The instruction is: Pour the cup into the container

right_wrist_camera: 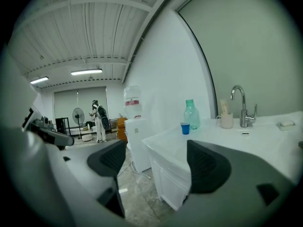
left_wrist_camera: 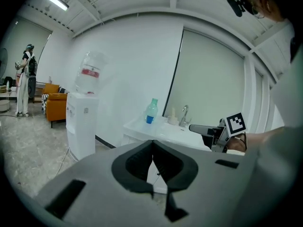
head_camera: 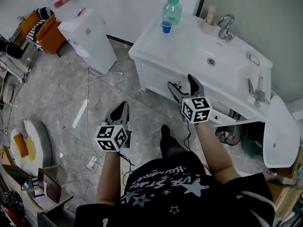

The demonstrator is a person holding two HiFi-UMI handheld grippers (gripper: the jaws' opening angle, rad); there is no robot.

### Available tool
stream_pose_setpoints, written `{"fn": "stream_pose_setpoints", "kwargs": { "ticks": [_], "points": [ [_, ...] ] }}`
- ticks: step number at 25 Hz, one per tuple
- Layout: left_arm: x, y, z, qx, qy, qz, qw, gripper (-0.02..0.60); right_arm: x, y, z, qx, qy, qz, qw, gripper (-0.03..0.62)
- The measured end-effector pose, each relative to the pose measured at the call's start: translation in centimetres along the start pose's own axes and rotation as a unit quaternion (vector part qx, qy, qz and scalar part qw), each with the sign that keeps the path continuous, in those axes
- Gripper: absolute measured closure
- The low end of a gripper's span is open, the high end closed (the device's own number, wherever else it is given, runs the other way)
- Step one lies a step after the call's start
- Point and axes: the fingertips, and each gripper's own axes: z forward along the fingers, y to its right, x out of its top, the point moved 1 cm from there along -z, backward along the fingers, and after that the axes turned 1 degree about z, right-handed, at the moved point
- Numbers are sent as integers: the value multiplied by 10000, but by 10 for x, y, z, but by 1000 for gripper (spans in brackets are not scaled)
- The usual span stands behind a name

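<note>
A small blue cup (head_camera: 166,26) stands at the far left corner of the white sink counter (head_camera: 189,51), right in front of a green plastic bottle (head_camera: 173,7). The basin (head_camera: 222,60) lies to their right. My right gripper (head_camera: 182,85) hangs just before the counter's front edge, jaws wide apart and empty. In the right gripper view the cup (right_wrist_camera: 185,128) and bottle (right_wrist_camera: 191,113) show far beyond the right gripper (right_wrist_camera: 156,167). My left gripper (head_camera: 122,109) is over the floor, well short of the counter. Its jaws meet with nothing between them in the left gripper view (left_wrist_camera: 152,162), where the cup (left_wrist_camera: 150,119) is distant.
A faucet (head_camera: 226,26) and a beige tumbler (head_camera: 208,25) stand behind the basin. A white water dispenser (head_camera: 90,37) stands left of the counter, with cables (head_camera: 90,160) on the floor. A cabinet door (head_camera: 279,131) hangs open at the right. A person (left_wrist_camera: 26,79) stands far off.
</note>
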Motion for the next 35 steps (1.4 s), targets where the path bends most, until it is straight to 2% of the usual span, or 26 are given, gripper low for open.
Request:
{"fn": "stream_pose_setpoints", "kwargs": {
  "ticks": [7, 13, 19, 23, 35],
  "points": [
    [36, -9, 66, 72, -8, 23, 10000, 571, 27, 43, 55, 70, 1, 20, 10000, 207],
    [58, -2, 121, 148, 16, 126, 9998, 571, 33, 88, 91, 170, -158, -50, 9997, 207],
    [73, 1, 148, 317, 46, 259, 9992, 570, 38, 109, 116, 316, -218, -130, 9992, 215],
    [80, -1, 159, 325, 13, 214, 9992, 571, 34, 115, 120, 360, -304, -94, 9988, 237],
    [93, -26, 234, -142, -104, 376, 9991, 570, 27, 143, 167, -10, -439, -179, 9989, 237]
  ]
}}
